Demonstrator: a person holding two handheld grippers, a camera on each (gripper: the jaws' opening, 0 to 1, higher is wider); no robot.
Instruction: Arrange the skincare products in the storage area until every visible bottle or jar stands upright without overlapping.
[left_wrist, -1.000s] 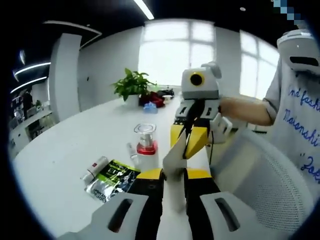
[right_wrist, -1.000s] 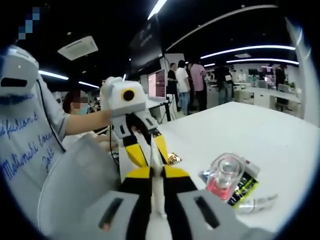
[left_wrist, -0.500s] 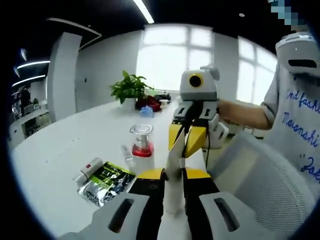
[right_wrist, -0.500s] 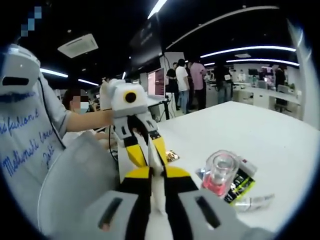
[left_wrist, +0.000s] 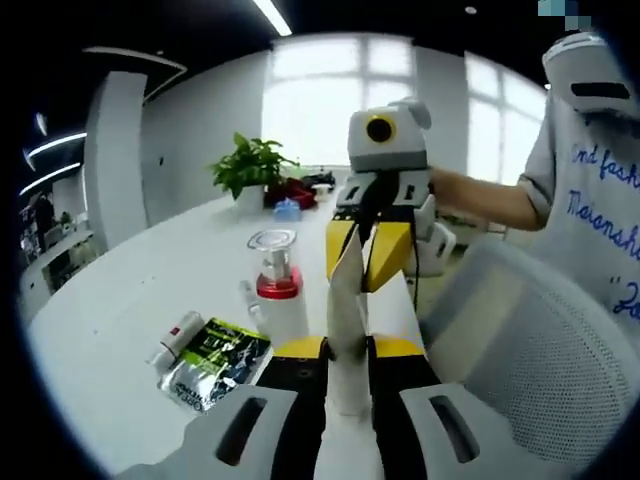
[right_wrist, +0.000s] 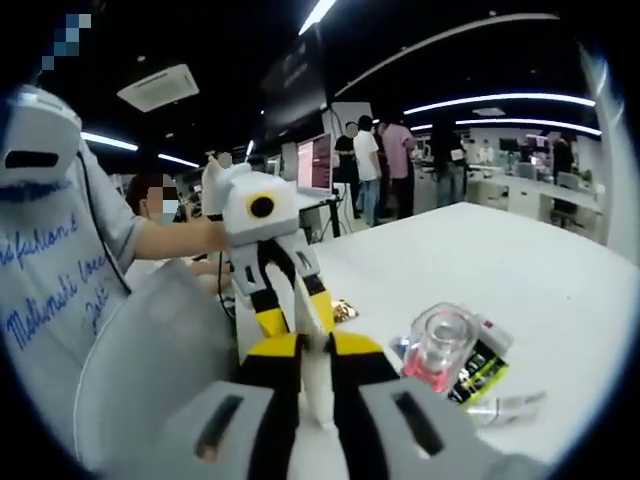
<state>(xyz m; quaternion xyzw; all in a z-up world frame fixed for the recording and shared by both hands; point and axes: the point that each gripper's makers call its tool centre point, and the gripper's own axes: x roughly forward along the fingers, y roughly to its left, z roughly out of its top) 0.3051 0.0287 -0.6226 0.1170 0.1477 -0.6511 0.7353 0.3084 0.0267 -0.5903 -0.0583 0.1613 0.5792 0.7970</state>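
An open-plan office or lab: a long white counter (left_wrist: 150, 330), a potted plant (left_wrist: 255, 168) before tall bright windows (left_wrist: 330, 100), strip ceiling lights (right_wrist: 500, 100), a wall screen (right_wrist: 313, 165), and people (right_wrist: 380, 170) standing among desks behind a mesh chair (left_wrist: 520, 350).

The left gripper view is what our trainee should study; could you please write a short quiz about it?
1. True or false: the bottle with the red band stands upright on the table.
2. The green sachet is: A) lying flat on the table, B) standing on edge, C) held in tongs.
3. Which tongs grip the white tube?

Key
1. True.
2. A.
3. Both: the left tongs hold its lower part and the right tongs its upper part.
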